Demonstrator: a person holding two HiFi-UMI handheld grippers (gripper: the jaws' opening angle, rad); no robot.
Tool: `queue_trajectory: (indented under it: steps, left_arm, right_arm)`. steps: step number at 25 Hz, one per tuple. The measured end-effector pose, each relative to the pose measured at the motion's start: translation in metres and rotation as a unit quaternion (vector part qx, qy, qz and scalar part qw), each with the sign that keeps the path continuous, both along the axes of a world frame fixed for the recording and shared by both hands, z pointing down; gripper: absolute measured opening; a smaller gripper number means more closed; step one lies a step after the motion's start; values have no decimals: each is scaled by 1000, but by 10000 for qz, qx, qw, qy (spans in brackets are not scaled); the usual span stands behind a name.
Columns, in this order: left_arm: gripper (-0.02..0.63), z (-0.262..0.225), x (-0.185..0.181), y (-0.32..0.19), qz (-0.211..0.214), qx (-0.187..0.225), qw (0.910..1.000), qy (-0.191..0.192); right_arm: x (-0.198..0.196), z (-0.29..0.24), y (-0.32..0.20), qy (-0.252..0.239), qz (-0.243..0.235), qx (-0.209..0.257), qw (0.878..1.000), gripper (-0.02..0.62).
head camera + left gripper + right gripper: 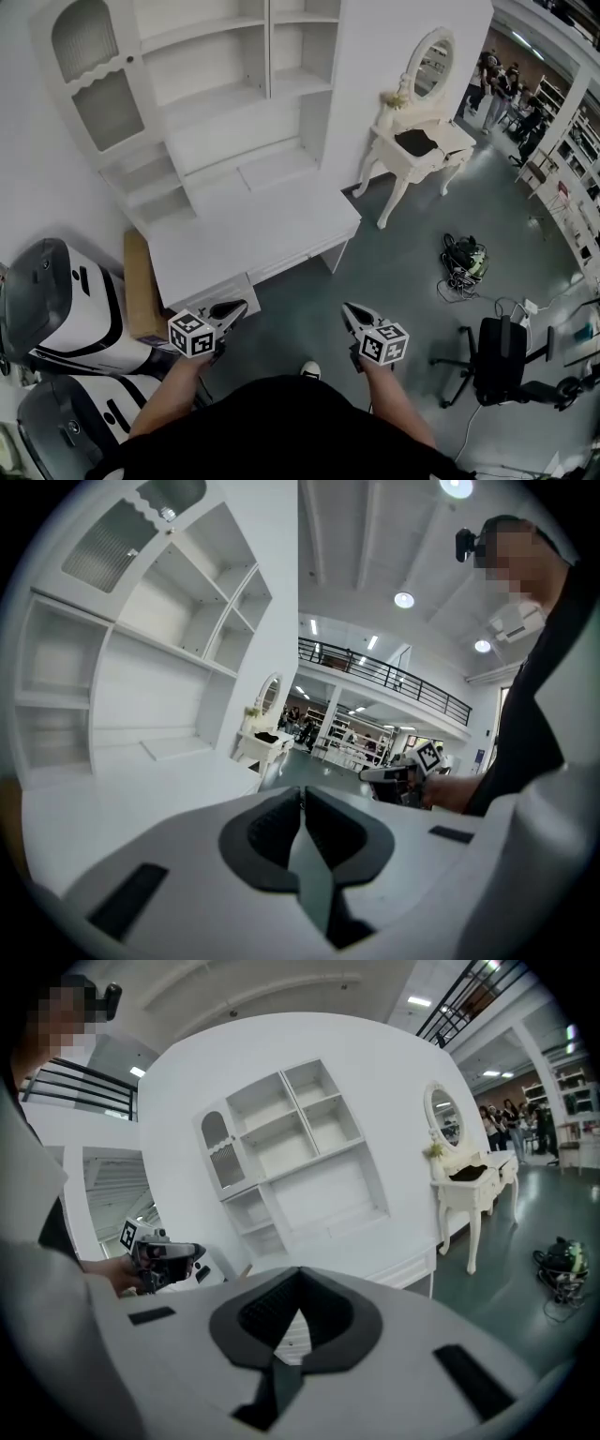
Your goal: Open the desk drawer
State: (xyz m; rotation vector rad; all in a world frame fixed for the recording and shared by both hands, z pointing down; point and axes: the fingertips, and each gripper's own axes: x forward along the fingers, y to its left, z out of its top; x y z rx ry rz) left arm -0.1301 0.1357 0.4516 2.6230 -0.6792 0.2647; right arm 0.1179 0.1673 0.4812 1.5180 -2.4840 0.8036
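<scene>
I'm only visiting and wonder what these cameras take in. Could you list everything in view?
desk with shelf unit: one, white, against the wall ahead; its drawer fronts look shut
dressing table: one, white, with an oval mirror, right of the desk
office chair: one, black, on the floor at right
cable bundle: one, black and green, on the floor beyond the chair
panel: one, brown, at the desk's left end
machines: two, white and black, far left
people: several, distant, upper right
left gripper: one, pale grey, jaws shut, empty
right gripper: one, pale grey, jaws shut, empty
</scene>
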Motion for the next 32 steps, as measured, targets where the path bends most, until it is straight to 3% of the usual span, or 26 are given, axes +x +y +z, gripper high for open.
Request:
queue_trajectory:
  steps: [12, 24, 32]
  left_arm:
    - [21, 0, 25, -39, -450, -88, 9989, -126]
    - [21, 14, 36, -63, -1136, -343, 9927, -227]
    - [21, 22, 42, -67, -1150, -482, 9915, -360]
  right_arm:
    - [28, 6, -77, -188, -542, 20, 9983, 2]
    - [29, 25, -137, -394, -1274, -147, 9910, 2]
    - [46, 30, -153, -580, -1161, -207, 9913, 2]
